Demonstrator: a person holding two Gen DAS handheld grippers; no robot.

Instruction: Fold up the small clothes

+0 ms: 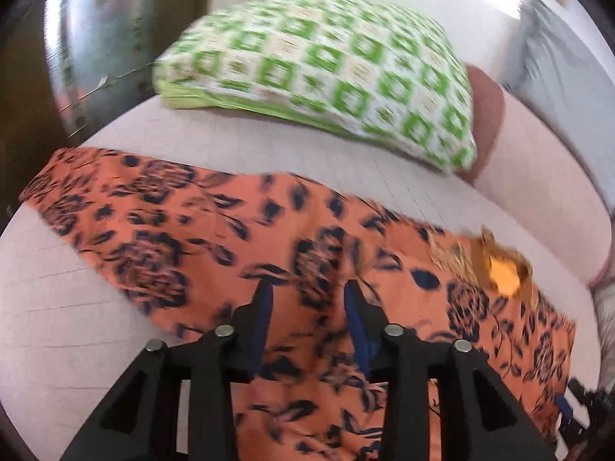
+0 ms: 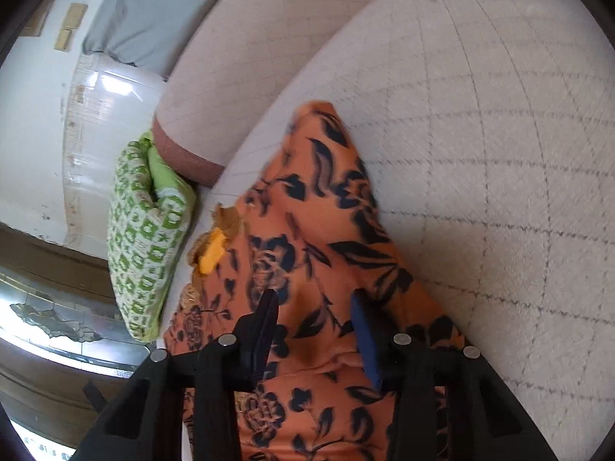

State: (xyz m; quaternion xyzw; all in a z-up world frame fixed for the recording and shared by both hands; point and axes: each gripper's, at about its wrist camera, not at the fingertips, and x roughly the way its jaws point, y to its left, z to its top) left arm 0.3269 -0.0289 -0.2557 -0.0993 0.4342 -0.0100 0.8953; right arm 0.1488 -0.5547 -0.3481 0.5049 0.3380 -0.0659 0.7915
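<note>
Left wrist view is showing the left tongs (image 1: 307, 288) hanging released, jaws apart, over the orange floral garment (image 1: 200, 238) lying spread on the pale quilted bed (image 1: 269, 146), near a green checked pillow (image 1: 326, 73). The right tongs (image 2: 315, 297) are likewise gaping above a raised fold, not pinching it. This looks like re-gripping between folds; next, each pair needs to be closing on an edge.

A green-and-white checked pillow (image 1: 319, 77) lies on the pale quilted sofa seat (image 1: 269, 146), leaning against the cushion's reddish-brown end (image 1: 488, 115). A grey cloth (image 2: 153, 11) drapes over the sofa back (image 2: 269, 38), with a glossy white wall (image 2: 38, 134) beyond.
</note>
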